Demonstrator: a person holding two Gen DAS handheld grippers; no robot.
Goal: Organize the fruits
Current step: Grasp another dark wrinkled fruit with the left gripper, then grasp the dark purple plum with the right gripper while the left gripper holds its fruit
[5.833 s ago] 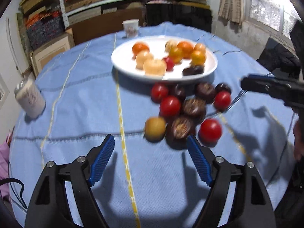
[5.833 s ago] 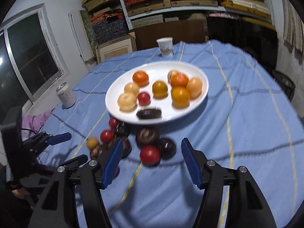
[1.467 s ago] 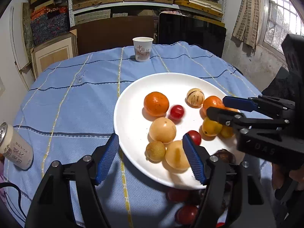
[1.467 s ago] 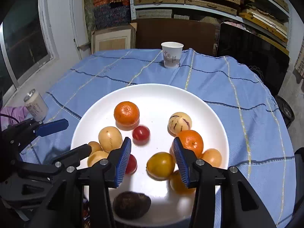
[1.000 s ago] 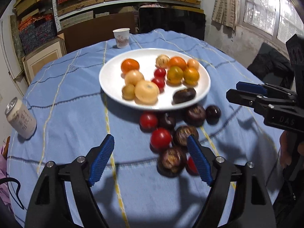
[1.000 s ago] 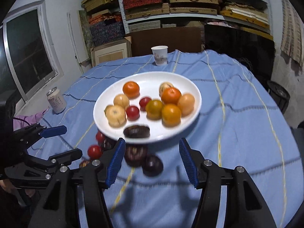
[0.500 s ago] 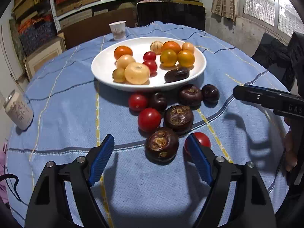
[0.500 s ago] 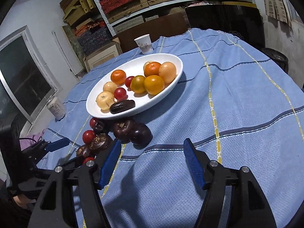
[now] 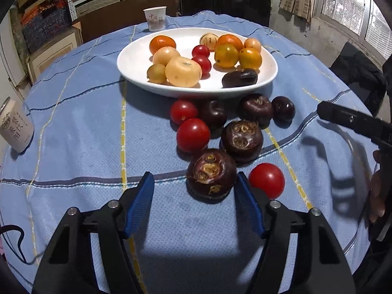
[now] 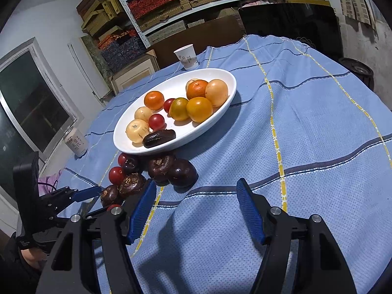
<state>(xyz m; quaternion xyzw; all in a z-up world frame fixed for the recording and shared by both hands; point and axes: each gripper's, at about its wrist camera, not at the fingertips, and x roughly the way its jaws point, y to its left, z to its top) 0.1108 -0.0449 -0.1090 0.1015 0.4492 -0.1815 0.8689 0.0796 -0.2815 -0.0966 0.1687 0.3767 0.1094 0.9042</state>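
Observation:
A white plate holds oranges, yellow fruits, small red tomatoes and one dark fruit. In front of it on the blue cloth lie three red tomatoes and several dark brown fruits. The nearest dark fruit sits between the tips of my left gripper, whose jaws are closing. The right pad is at its side; the left pad stands apart. My right gripper hangs open over bare cloth, right of the pile.
A paper cup stands behind the plate. A drinks can is at the table's left edge. Shelves with boxes and a dark chair line the back. The cloth's right side is bare.
Both grippers pulled back from the plate and sank toward the cloth. The left one came down around the nearest dark fruit and its jaws narrowed. The right one widened and rolled.

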